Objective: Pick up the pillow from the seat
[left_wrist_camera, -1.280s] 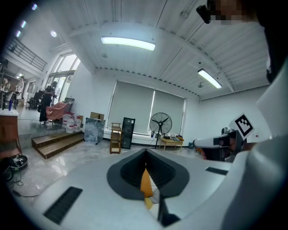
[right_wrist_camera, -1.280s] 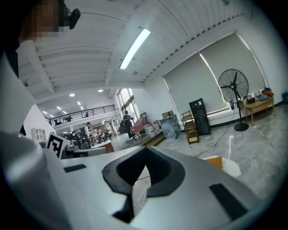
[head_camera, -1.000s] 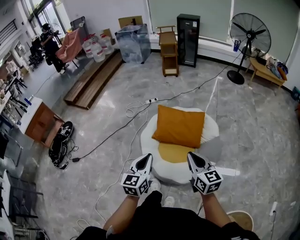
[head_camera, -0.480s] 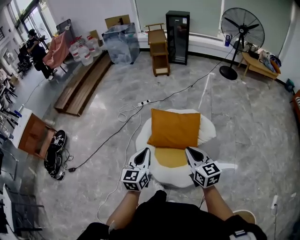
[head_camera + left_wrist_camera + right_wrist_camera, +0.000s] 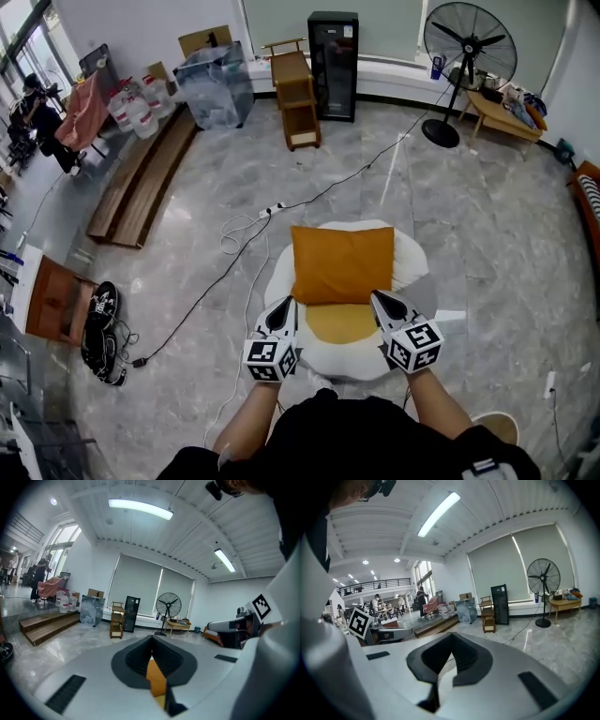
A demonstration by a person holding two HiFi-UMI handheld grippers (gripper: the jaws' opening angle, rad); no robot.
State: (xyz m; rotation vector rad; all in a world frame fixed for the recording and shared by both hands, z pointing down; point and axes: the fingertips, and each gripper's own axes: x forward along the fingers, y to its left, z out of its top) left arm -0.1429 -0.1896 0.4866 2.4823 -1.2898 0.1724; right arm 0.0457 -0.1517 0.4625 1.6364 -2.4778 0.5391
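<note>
The orange pillow (image 5: 341, 264) lies at the middle of the head view on the far half of the round white seat (image 5: 417, 272). Its long axis runs left to right across the frame, and its near long edge faces the person. The seat's yellow centre shows bare just below that edge.

The left gripper (image 5: 288, 304) sits at the pillow's lower left corner and the right gripper (image 5: 377, 298) at its lower right corner, so the near edge spans the gap between them (whether either tip touches the fabric cannot be told). Both point up the frame toward the pillow. In the left gripper view the left gripper (image 5: 151, 637) has its jaws pressed together with nothing between them, and a sliver of the pillow (image 5: 156, 679) shows beyond. The right gripper (image 5: 451, 634) is likewise closed and empty.

Grey marble floor (image 5: 487, 234) lies open to the right of and beyond the seat. A cable (image 5: 246, 246) trails off its upper left side.
</note>
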